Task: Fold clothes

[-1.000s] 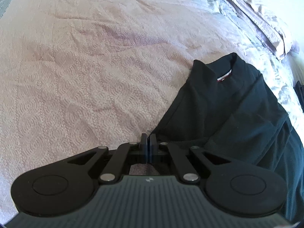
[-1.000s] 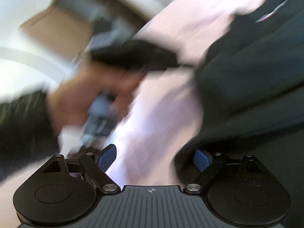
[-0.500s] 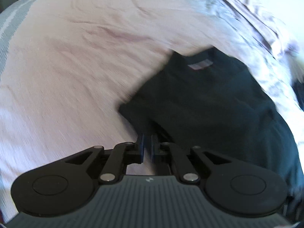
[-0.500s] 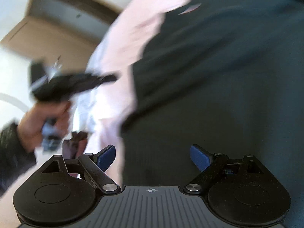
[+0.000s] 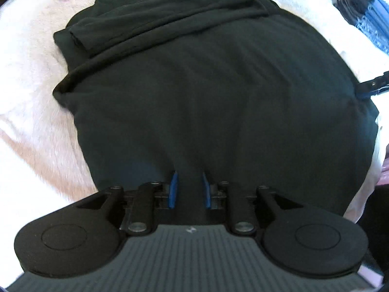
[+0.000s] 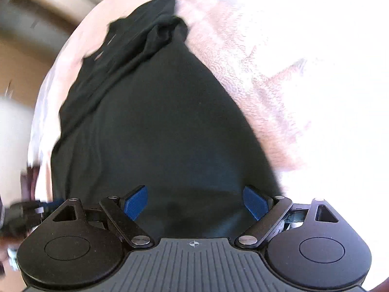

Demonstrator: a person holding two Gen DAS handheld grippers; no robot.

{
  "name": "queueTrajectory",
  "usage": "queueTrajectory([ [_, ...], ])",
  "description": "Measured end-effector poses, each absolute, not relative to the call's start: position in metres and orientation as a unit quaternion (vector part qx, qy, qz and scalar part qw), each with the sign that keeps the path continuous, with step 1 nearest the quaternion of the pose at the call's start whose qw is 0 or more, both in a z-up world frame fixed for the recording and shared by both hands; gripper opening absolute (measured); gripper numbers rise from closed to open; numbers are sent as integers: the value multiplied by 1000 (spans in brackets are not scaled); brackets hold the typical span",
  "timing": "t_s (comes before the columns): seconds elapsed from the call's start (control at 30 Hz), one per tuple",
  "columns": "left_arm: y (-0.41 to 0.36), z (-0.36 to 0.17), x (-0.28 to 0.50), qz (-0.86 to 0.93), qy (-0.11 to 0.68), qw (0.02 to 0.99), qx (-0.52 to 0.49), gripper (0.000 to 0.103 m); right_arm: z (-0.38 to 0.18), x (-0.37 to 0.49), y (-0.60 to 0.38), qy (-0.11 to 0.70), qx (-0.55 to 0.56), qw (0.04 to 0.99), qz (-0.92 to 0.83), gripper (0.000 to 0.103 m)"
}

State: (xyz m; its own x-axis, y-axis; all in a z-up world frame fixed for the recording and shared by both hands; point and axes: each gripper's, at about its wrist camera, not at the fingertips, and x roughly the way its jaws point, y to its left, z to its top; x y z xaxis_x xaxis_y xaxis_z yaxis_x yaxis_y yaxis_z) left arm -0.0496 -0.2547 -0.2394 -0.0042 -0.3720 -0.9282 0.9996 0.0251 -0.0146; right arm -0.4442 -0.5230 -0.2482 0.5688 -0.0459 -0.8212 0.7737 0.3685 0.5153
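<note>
A black shirt (image 5: 206, 92) lies flat on the pink bedspread (image 5: 31, 97), collar at the far end, with a sleeve folded across its upper part. It also fills the right wrist view (image 6: 155, 131). My left gripper (image 5: 188, 191) sits over the shirt's near hem, jaws partly open with the blue pads a small gap apart and nothing between them. My right gripper (image 6: 194, 200) is wide open over the near hem, empty. Its tip shows at the shirt's right edge in the left wrist view (image 5: 372, 87).
A striped dark and blue item (image 5: 369, 7) lies at the far right of the bed. The left gripper and hand show blurred at the left edge of the right wrist view (image 6: 22, 214). Room wall and furniture (image 6: 29, 24) lie beyond the bed.
My left gripper let go of the shirt's side edge, opened a little and moved to the near hem. My right gripper swung over the shirt's bottom, still open. The shirt's side now lies folded in.
</note>
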Motion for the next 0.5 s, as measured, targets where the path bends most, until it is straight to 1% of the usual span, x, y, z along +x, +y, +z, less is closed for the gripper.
queueTrajectory([
  [0.03,-250,-241,-51,-582,399,593,387,22,-247,-442,-522,389,464,752,-260,89],
  [0.23,-231,-249,-61,-624,320,582,411,23,-256,-416,-498,452,344,789,-235,89],
  [0.4,-213,-253,-56,-627,308,581,418,23,-264,-395,-474,488,249,800,-245,90],
  [0.5,-199,-257,-58,-632,287,593,408,23,-268,-390,-464,487,221,807,-251,91],
])
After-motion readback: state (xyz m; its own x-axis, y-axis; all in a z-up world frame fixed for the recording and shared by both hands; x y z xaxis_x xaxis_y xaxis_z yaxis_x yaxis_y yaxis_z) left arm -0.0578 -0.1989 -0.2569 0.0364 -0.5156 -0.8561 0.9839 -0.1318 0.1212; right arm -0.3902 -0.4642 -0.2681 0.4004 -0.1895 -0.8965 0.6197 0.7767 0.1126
